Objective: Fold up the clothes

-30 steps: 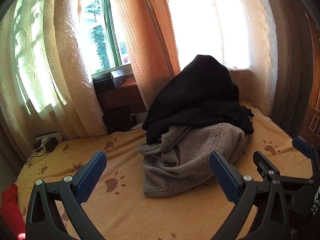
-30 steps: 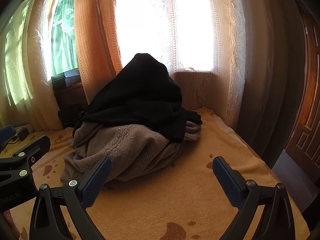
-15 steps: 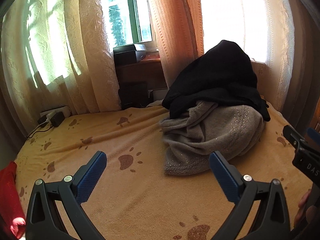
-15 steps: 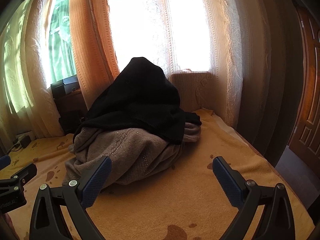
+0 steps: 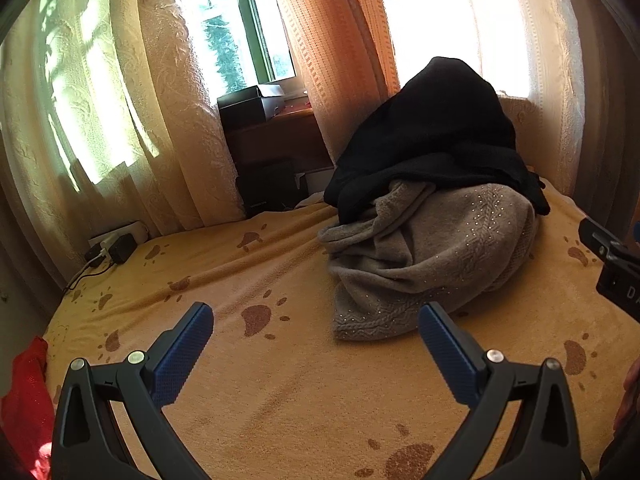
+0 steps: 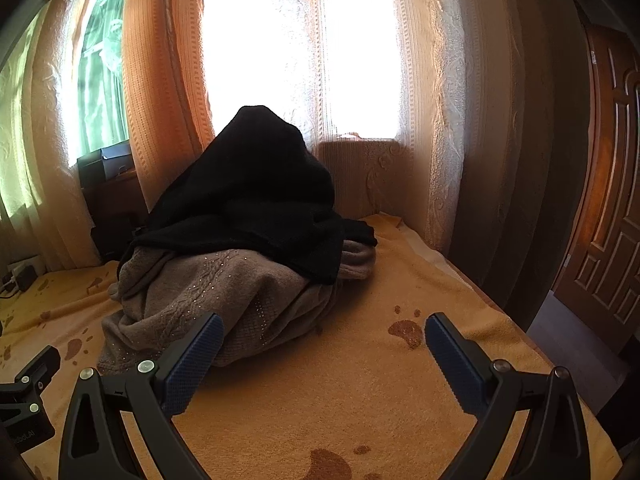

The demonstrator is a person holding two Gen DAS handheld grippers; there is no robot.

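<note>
Hovered with left gripper (image 5: 316, 334) and right gripper (image 6: 322, 344) both spread wide and empty over the yellow paw-print blanket (image 5: 280, 392), short of the heaped grey sweater (image 5: 436, 256) under a black garment (image 5: 436, 132); likely approach step, next needing a pinch on one hem.

A bed (image 5: 280, 380) under a yellow paw-print blanket (image 6: 360, 400) carries a grey knitted garment (image 5: 432, 256) with a black garment (image 5: 440, 140) heaped on it; a red cloth (image 5: 24, 400) lies at its left edge.
</note>
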